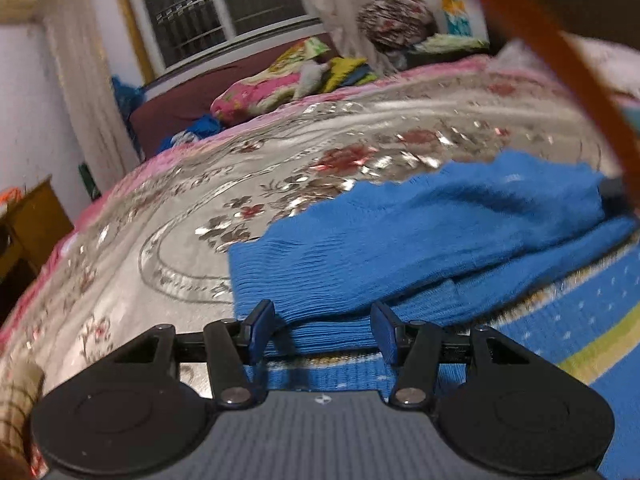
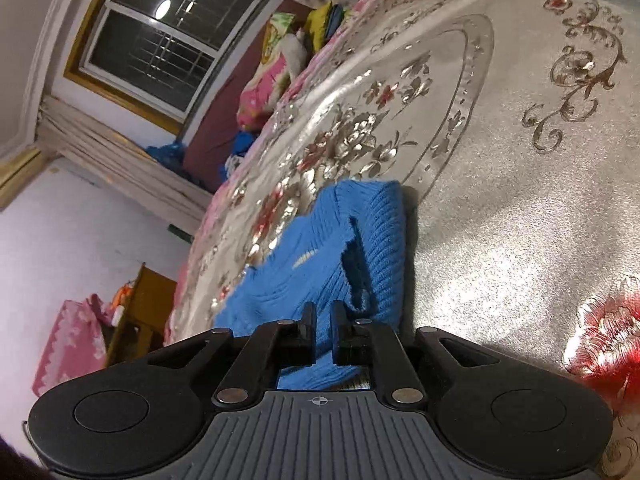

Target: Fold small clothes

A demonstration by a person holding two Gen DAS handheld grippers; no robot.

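A blue knitted garment [image 1: 400, 240] lies partly folded on the silver floral bedspread [image 1: 240, 184]. My left gripper [image 1: 322, 312] stands about half open at the garment's near ribbed edge. That edge lies between the two fingers, and the pads do not press on it. In the right wrist view the same blue garment [image 2: 320, 248] lies on the bedspread [image 2: 500, 200] with a folded flap along its right side. My right gripper [image 2: 324, 312] sits low over its near end, jaws a narrow slit apart, with blue cloth showing in the gap and nothing pinched.
A blue cloth with white flecks and a green stripe [image 1: 580, 320] lies under the garment at the right. An orange strap [image 1: 560, 72] crosses the upper right. Pillows and bright clothes [image 1: 272, 84] are piled at the bed's far side below the window. A wooden cabinet [image 1: 32, 224] stands left of the bed.
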